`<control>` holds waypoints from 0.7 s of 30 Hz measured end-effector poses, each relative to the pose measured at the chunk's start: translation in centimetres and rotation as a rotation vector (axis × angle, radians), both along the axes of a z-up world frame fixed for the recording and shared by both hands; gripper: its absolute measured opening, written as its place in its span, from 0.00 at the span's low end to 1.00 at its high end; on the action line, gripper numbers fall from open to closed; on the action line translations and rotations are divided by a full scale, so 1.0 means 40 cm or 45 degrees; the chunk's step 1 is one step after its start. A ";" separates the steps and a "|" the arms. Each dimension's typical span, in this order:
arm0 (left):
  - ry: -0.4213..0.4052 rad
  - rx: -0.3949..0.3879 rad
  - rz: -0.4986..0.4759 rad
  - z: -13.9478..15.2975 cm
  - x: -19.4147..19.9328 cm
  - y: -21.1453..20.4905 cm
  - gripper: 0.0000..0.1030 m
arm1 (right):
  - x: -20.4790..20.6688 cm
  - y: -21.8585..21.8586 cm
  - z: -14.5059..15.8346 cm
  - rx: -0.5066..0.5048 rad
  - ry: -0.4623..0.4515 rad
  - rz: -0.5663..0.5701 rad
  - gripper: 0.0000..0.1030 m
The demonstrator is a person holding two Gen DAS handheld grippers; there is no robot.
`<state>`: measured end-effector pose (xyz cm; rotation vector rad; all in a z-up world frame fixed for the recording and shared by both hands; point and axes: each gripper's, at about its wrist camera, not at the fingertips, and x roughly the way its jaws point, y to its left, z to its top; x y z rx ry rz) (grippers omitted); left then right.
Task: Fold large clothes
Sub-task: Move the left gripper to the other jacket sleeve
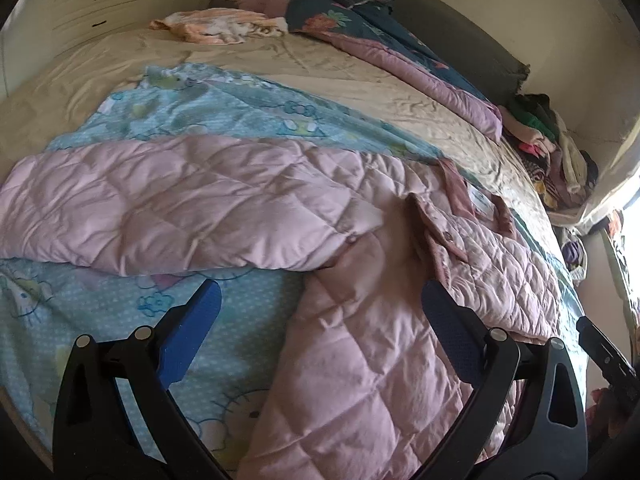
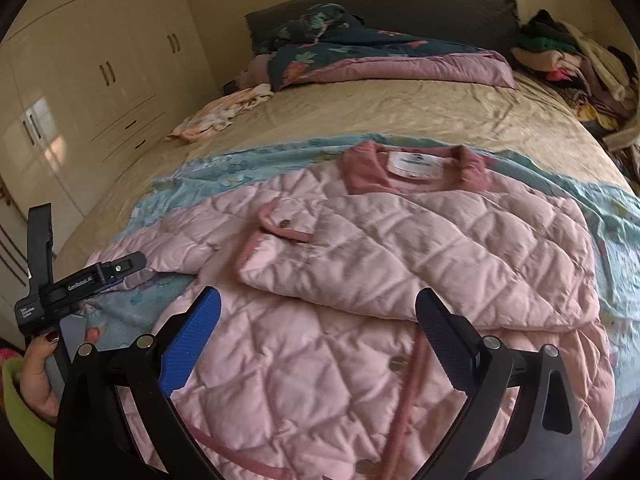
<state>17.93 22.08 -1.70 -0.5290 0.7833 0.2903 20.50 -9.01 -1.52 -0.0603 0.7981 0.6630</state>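
Beige bed sheet [image 2: 400, 116] carries a blue cartoon-print blanket [image 1: 100, 320]; on it lies the pink quilted jacket [image 2: 320, 360], one sleeve [image 2: 440, 256] folded across. Left gripper [image 1: 320, 332] and right gripper [image 2: 318, 332] hover, fingers wide apart, empty. Fold the 9 o'clock sleeve [image 1: 160, 204] inward next; grasp its cuff. Free sheet lies toward 12 o'clock; the bed edge runs near 6 o'clock.

Black hand-held gripper [image 2: 318, 320], blue pads [image 2: 190, 344], green sleeve [image 2: 22, 412]
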 end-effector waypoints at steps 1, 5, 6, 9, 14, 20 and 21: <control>-0.001 -0.002 0.009 0.000 -0.005 0.007 0.91 | -0.003 0.011 0.002 -0.001 -0.002 0.012 0.94; -0.001 -0.001 0.047 -0.002 -0.023 0.034 0.91 | -0.019 0.068 0.010 -0.015 -0.014 0.065 0.94; 0.001 0.009 0.068 -0.003 -0.030 0.044 0.91 | -0.023 0.082 0.011 -0.021 -0.017 0.074 0.94; -0.003 -0.002 0.116 -0.007 -0.044 0.075 0.91 | -0.032 0.126 0.013 -0.032 -0.019 0.109 0.94; -0.007 -0.013 0.179 -0.014 -0.063 0.119 0.91 | -0.040 0.195 0.013 -0.052 -0.011 0.160 0.94; 0.009 -0.046 0.276 -0.038 -0.085 0.178 0.91 | -0.052 0.276 0.019 -0.070 -0.014 0.229 0.94; 0.013 -0.048 0.297 -0.042 -0.090 0.188 0.91 | -0.054 0.287 0.020 -0.073 -0.016 0.240 0.94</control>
